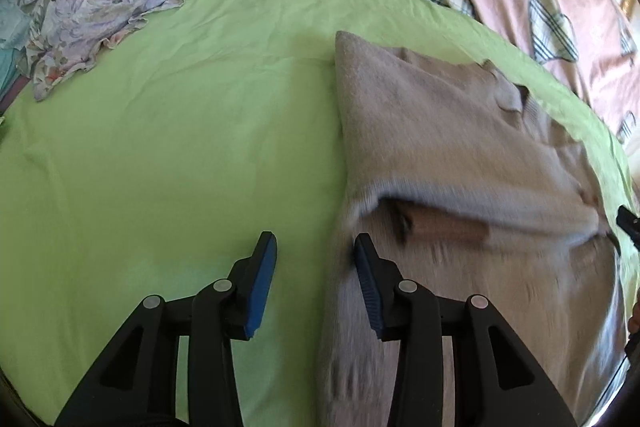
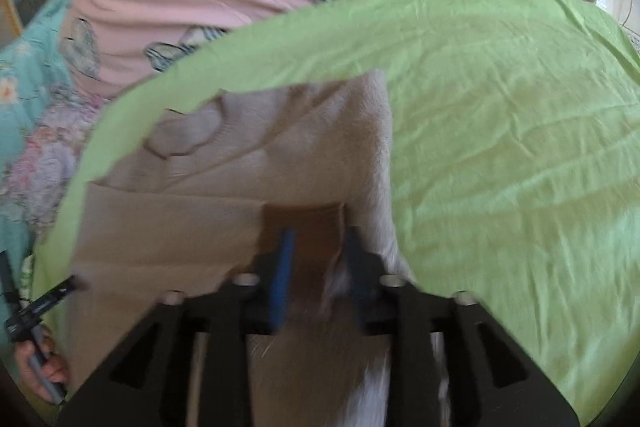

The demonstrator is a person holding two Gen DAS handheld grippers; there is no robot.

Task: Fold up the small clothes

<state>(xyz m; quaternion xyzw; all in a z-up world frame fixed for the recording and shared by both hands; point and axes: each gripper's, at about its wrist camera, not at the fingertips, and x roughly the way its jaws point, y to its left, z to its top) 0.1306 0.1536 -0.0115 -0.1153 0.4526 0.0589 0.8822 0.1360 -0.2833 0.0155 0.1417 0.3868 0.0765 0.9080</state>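
Beige sweater (image 1: 432, 131), left gripper (image 1: 316, 247) spread above
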